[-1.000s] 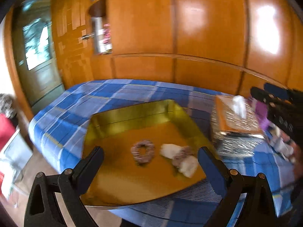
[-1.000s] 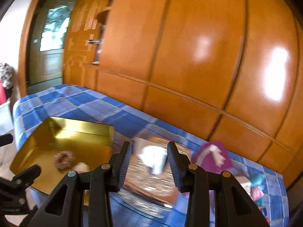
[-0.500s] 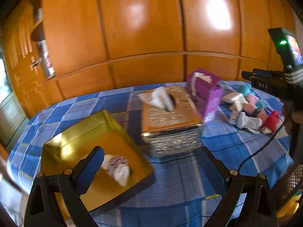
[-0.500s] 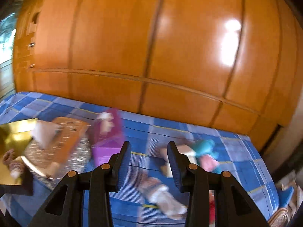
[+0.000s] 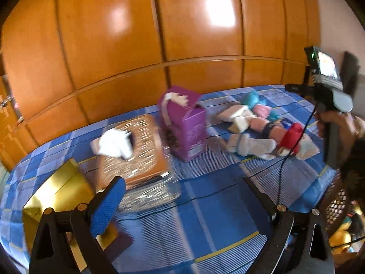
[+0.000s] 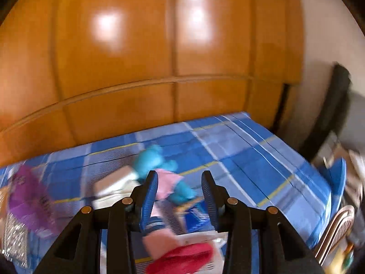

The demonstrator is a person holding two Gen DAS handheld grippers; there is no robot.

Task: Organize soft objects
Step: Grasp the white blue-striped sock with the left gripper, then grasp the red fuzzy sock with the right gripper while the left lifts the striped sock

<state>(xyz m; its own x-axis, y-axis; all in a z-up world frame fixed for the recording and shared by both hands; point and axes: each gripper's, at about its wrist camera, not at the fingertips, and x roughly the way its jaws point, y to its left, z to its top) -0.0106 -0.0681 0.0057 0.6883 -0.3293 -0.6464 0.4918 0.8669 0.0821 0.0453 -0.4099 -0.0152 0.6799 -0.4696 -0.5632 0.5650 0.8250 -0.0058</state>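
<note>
Both grippers empty above the pile of soft things.

Left gripper (image 5: 182, 202) gapes wide; right gripper (image 6: 180, 194) stands partly apart, grasping nothing. Beneath it, the light, limp red cloth (image 6: 182, 259), pink roll (image 6: 167, 181) and teal plush (image 6: 148, 162) on the blue-checked bedspread (image 6: 251, 159) should squash easily; pinch mid-bulk.

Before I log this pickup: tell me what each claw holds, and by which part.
Nothing is held. The left claw stands wide open over the bedspread; the right claw is partly open above the soft pile, gripping nothing.
</note>
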